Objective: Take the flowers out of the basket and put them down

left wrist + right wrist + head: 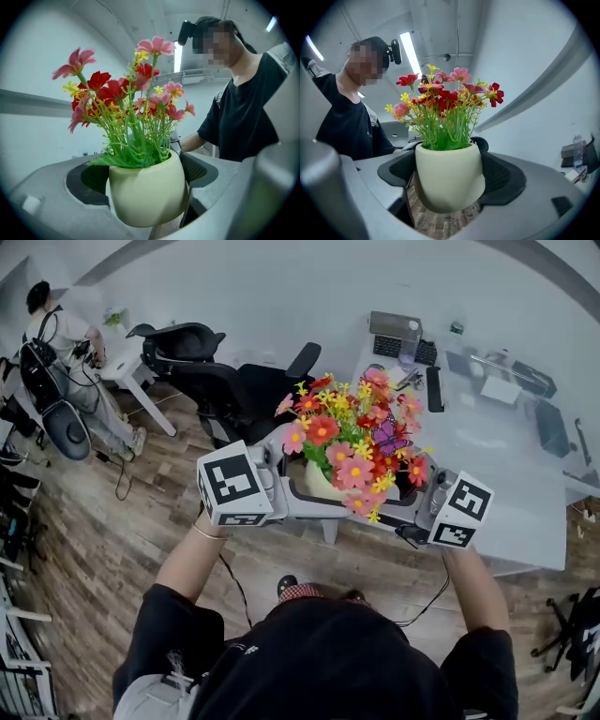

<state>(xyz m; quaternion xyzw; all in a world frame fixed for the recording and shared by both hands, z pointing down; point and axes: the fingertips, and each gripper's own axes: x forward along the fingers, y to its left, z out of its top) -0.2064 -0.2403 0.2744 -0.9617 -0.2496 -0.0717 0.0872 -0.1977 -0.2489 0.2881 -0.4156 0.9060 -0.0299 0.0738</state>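
Left gripper view puts the cream pot (pixel 147 190) squarely between the jaws of the left tool (pixel 143 182); both pads press its rounded belly, so this tool is closed on the pot. From the right gripper view we read the same: the right tool (pixel 450 177) has its dark pads against opposite sides of the pot, clamped at mid-height. The flowers (pixel 101 80) stand upright in the pot, red, pink and yellow heads on thin green stems.

From the head view we see the pot carried in the air between the two tools, over the wooden floor (pixel 94 549), with the white counter (pixel 511 460) lying toward 2 o'clock of the bouquet. No basket shows in any view, so we judge the lifting-out done and the setting-down not yet done.

We judge the pot to be smooth, hard and probably glazed, so it may slip on its curved wall and would chip if dropped. The stems look like light, springy plastic and would bend if squeezed. The belly of the pot, where both tools sit, is the right place to hold, keeping it level as it goes down.
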